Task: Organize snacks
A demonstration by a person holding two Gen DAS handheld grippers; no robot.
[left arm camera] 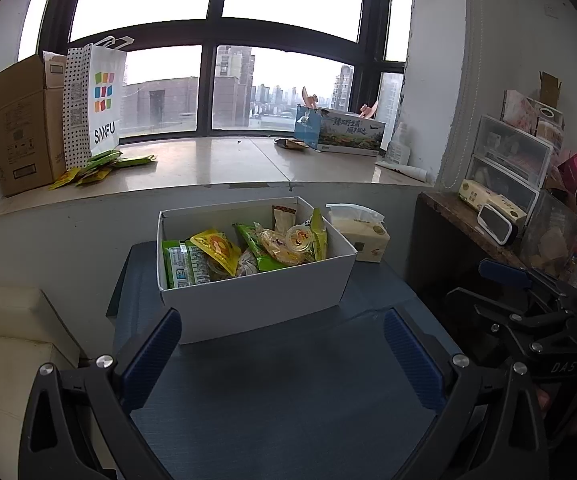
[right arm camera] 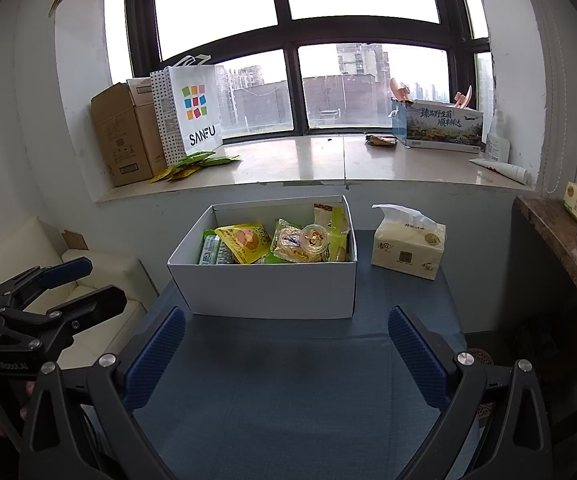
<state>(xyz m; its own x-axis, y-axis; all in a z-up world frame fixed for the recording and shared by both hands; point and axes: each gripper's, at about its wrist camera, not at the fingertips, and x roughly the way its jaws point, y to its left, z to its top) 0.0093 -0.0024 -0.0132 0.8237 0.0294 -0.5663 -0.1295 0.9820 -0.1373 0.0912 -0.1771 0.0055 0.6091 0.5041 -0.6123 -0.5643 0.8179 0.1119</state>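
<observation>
Blue-padded and spread wide, the left gripper (left arm camera: 282, 354) and the right gripper (right arm camera: 286, 354) both hover empty over the dark blue tabletop (right arm camera: 288, 392), short of the white box (right arm camera: 272, 284). That box stands near the table's far end, and the snacks (right arm camera: 272, 242) lie heaped inside it: green and yellow packets with a small clear jelly cup on top. Just right of the box sits a tissue pack (right arm camera: 408, 248). Beyond the box, on the windowsill (right arm camera: 308, 164), more green packets (right arm camera: 196, 162) lie before a SANFU bag (right arm camera: 192, 112).
</observation>
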